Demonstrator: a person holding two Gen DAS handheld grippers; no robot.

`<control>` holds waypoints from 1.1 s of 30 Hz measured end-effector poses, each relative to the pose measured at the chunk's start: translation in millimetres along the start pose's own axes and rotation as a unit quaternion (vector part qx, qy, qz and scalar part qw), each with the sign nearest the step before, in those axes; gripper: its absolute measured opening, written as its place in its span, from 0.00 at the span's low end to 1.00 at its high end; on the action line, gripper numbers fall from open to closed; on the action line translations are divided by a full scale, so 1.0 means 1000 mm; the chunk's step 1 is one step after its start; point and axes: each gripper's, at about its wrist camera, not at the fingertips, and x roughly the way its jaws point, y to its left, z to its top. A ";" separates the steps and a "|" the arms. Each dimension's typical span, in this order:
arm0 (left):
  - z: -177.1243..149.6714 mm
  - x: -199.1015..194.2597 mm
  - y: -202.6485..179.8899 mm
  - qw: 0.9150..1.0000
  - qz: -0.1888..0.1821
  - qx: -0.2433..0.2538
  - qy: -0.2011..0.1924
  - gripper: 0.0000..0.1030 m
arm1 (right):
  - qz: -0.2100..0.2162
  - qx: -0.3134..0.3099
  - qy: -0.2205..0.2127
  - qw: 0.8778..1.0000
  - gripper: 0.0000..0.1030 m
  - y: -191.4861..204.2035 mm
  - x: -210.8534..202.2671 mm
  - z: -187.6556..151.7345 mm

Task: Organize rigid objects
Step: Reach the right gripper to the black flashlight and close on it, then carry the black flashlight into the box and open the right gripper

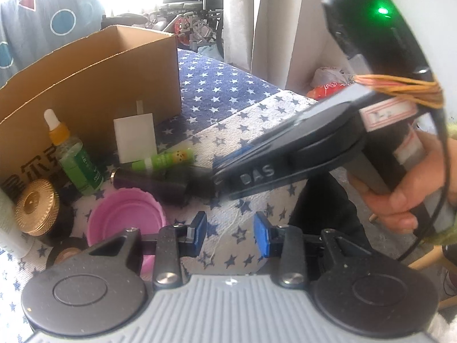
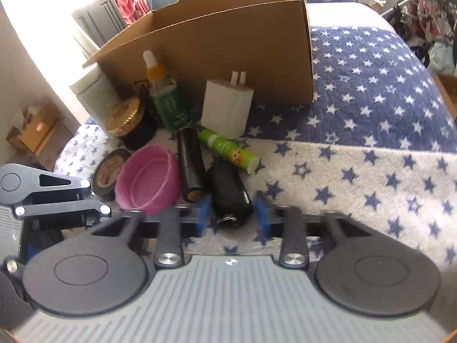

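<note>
Left wrist view: the left gripper (image 1: 230,234) hangs over the star-patterned blanket (image 1: 228,91), jaws slightly apart, nothing between them. The right gripper (image 1: 211,171), held by a hand (image 1: 400,197), reaches a dark cylinder (image 1: 151,184); blur hides its tips there. A pink bowl (image 1: 125,217) is partly cut off by the gripper body.

Right wrist view: the right gripper (image 2: 233,214) straddles a black cylinder (image 2: 228,193), jaws narrowly apart; pad contact cannot be made out. A green tube (image 2: 228,151), white charger (image 2: 227,108) and dropper bottle (image 2: 164,97) stand before the cardboard box (image 2: 228,45).
</note>
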 end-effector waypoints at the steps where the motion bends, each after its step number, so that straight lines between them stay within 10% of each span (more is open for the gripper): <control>1: 0.001 0.002 0.000 1.000 -0.001 -0.001 0.000 0.36 | 0.003 0.010 -0.002 1.000 0.23 -0.003 -0.002 -0.001; 16: 0.025 0.039 0.011 0.998 -0.027 -0.051 0.024 0.38 | 0.082 0.215 -0.036 0.972 0.24 -0.071 -0.016 -0.012; 33: 0.034 0.043 0.012 0.998 -0.008 -0.056 0.037 0.32 | 0.142 0.258 -0.026 0.955 0.15 -0.071 -0.001 -0.020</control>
